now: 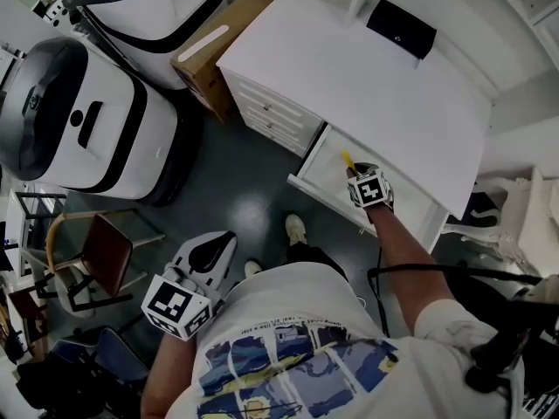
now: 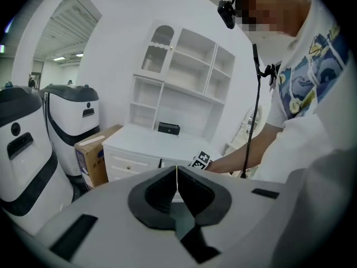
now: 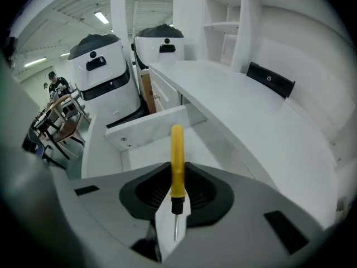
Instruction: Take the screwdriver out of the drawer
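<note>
The screwdriver (image 3: pixel 177 161) has a yellow handle and a thin metal shaft, and my right gripper (image 3: pixel 177 175) is shut on the handle just above the black collar. It hangs above the open white drawer (image 3: pixel 139 130), handle end pointing away from me. From the head view the yellow handle tip (image 1: pixel 347 159) shows over the drawer (image 1: pixel 325 166), ahead of the right gripper (image 1: pixel 356 174). My left gripper (image 1: pixel 218 244) is low at my left side, away from the desk; in the left gripper view its jaws (image 2: pixel 177 178) meet with nothing between them.
The white desk top (image 1: pixel 367 77) carries a black box (image 1: pixel 401 27) beneath a shelf unit (image 2: pixel 184 82). A cardboard box (image 1: pixel 214 46) and two white-and-black machines (image 1: pixel 83 120) stand left of the desk. A chair (image 1: pixel 100 256) stands near my left.
</note>
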Demonstrator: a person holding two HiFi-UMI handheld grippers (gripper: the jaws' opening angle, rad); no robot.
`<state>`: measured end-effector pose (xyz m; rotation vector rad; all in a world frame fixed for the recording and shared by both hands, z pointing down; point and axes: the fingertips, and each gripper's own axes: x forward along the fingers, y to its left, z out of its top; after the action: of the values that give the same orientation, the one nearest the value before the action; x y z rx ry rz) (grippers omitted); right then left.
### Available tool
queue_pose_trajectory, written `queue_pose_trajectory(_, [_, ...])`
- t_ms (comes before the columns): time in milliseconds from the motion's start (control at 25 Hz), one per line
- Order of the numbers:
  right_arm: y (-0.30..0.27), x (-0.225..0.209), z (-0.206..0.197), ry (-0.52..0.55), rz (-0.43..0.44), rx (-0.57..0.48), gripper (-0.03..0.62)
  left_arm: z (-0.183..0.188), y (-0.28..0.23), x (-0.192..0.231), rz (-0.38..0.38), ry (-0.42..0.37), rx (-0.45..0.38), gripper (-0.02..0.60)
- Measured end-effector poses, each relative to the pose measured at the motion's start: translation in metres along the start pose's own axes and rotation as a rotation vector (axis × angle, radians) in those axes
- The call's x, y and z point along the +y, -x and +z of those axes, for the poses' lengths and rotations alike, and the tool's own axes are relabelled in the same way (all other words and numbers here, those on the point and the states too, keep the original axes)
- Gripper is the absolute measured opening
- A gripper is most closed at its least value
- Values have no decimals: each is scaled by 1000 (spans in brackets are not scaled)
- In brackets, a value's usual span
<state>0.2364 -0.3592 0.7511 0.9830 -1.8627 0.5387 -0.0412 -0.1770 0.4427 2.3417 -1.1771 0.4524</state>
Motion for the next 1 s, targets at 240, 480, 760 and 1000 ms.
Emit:
queue_pose_trajectory(240, [28, 17, 4, -8, 1, -32, 94, -9, 25, 1, -15, -8, -29, 15])
queue_pose_trajectory(480, [61, 40, 4, -18, -16, -53, 94, -21, 52, 1, -37, -18, -54, 15])
queue_pose_trajectory(760, [107, 81, 11, -27, -16, -101, 94, -38, 81, 2, -70, -28, -68, 15])
queue_pose_trajectory(1000, [151, 123, 19, -25, 1, -161, 94, -50, 99, -3, -97, -52, -83, 15])
